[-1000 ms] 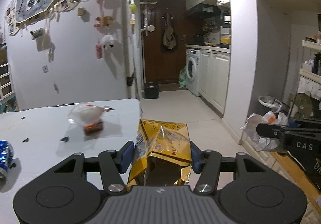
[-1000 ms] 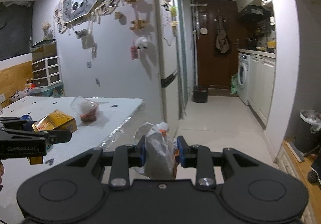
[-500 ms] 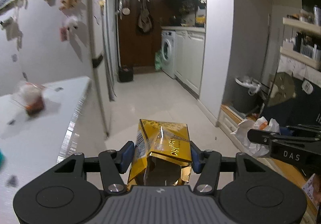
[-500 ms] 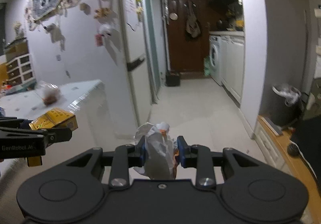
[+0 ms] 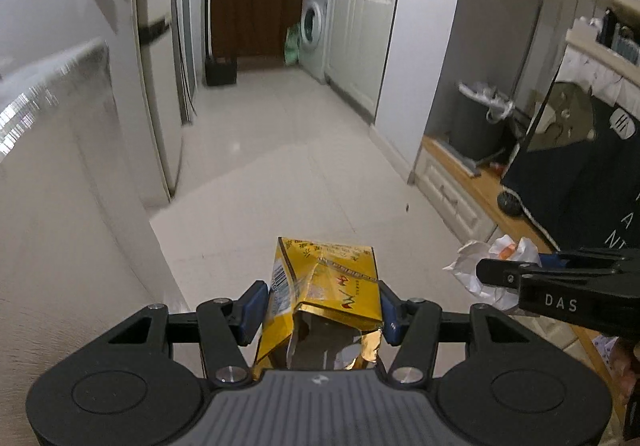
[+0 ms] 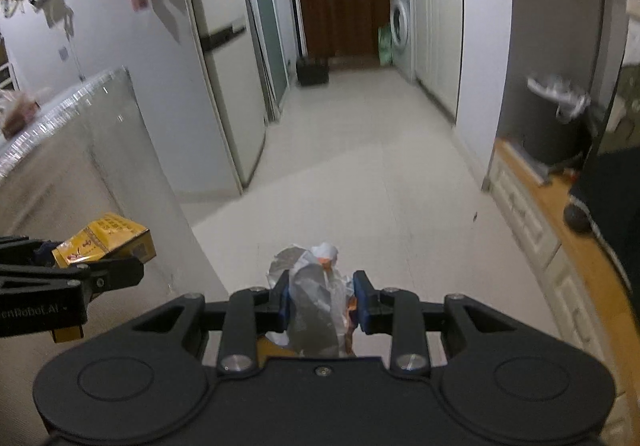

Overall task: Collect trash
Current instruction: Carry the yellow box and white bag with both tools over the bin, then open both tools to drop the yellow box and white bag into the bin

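- Now both my grippers carry trash above the pale floor (image 5: pixel 280 182), off the table's edge (image 6: pixel 100 86).
- My left gripper (image 5: pixel 320 310) pinches a torn yellow carton (image 5: pixel 324 286) by its sides, open end toward the camera.
- My right gripper (image 6: pixel 322 302) clamps a crumpled white wrapper (image 6: pixel 316 286), squeezed so it can't slip.
- Ahead on the right stands a lined grey bin (image 5: pixel 478 122), the likely drop point, well apart from both loads.
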### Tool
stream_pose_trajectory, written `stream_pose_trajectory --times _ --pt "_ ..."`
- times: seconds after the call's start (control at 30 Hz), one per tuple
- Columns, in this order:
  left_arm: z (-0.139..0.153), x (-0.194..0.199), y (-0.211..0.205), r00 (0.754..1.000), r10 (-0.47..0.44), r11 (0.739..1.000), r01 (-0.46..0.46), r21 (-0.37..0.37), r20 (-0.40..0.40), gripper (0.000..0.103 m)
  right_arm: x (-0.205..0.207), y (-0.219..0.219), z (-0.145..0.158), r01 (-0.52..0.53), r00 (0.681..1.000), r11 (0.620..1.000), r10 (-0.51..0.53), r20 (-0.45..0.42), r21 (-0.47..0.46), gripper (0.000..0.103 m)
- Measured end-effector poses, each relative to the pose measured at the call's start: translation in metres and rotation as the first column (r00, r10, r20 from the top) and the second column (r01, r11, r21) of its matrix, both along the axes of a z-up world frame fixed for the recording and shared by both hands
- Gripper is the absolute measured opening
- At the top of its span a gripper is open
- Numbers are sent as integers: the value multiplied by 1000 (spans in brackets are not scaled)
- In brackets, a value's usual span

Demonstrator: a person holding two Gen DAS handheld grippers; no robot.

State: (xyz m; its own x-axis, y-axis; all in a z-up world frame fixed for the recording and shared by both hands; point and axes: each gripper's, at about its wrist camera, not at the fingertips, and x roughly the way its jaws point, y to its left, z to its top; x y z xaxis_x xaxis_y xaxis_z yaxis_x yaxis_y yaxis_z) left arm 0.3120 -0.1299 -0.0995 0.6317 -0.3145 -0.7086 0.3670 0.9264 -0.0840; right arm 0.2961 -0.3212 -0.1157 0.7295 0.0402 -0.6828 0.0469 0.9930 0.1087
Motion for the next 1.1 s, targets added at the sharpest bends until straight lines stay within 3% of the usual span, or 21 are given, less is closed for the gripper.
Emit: stream_pose_trajectory --times 0.23,0.4,0.7,0.87,1.07,1.1 --pt "-50 38 -4 988 -2 1000 -1 -21 -152 57 33 -6 -44 11 992 1000 -7 -127 29 32" --pt "-90 59 -3 962 3 1000 -10 -26 -274 57 52 -2 -74 1 979 1000 5 -202 29 32" --pt "-148 80 -8 907 -18 1000 24 7 -420 57 82 5 -125 -12 942 1000 18 -336 20 32" --pt "-174 80 -20 880 -67 992 108 61 -470 57 90 5 -141 -8 924 1000 17 -383 25 32" --pt "-194 93 -24 866 -17 994 68 84 -500 61 96 4 -155 -5 910 1000 16 -415 29 32" --pt "-198 93 -26 861 -12 993 70 95 -509 66 97 4 -158 -6 907 999 19 -420 32 32"
